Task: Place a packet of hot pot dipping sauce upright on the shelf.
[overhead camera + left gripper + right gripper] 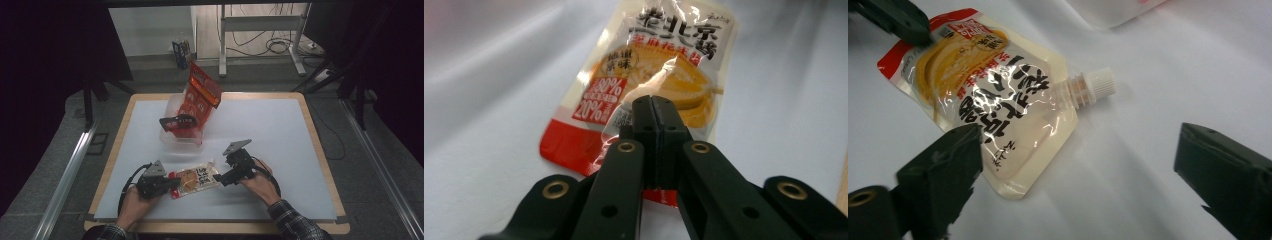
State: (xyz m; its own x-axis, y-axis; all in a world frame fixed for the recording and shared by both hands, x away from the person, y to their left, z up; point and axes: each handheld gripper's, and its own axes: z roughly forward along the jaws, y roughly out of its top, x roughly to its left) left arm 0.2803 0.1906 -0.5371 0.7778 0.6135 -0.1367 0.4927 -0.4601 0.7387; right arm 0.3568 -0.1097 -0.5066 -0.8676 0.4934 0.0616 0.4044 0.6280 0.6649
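With the left gripper (172,184) clamped on the spout pouch (196,179), the right gripper (223,178) stood wide open and empty; transfer to the clear bin (170,107) at upper centre remained.

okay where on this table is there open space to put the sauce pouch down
Bare mat lies right of the clear bin, out to the table's right edge, and along the near-left side. It is crowded at the near middle: the left claw, the sauce pouch and the right claw.
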